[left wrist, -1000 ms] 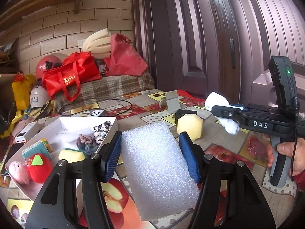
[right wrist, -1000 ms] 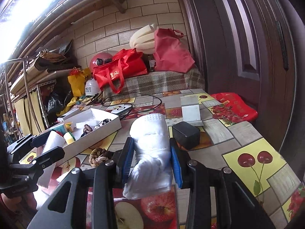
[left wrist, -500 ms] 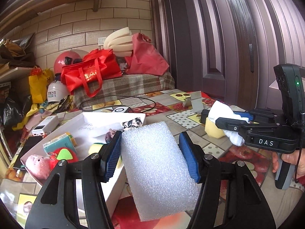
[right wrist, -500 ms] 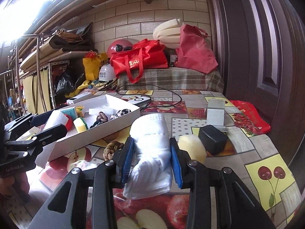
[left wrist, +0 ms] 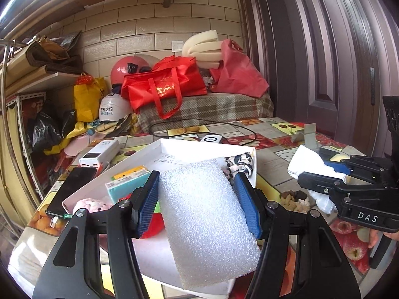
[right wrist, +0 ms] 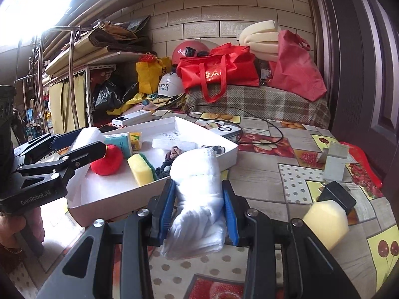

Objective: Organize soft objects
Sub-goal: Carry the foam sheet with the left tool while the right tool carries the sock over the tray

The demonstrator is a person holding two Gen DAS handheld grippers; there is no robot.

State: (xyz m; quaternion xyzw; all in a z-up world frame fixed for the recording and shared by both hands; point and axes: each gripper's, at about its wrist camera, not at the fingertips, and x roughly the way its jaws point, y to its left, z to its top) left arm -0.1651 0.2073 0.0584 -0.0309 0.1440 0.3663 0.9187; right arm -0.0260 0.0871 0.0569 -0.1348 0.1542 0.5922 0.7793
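Only right wrist view shows sponge.

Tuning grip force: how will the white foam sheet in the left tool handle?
The foam sheet probably weighs little: its texture is airy, full of bubbles. It looks springy yet holds its shape, sticking out unsupported past the left tool. Its pads seem to dent it only slightly.

Two grippers: left gripper, right gripper. One white foam sheet. One folded white cloth. One white tray. Inside it: one red plush, one pink plush, one yellow sponge. Two helmets: red helmet, white helmet. Two red bags: tote, sack.
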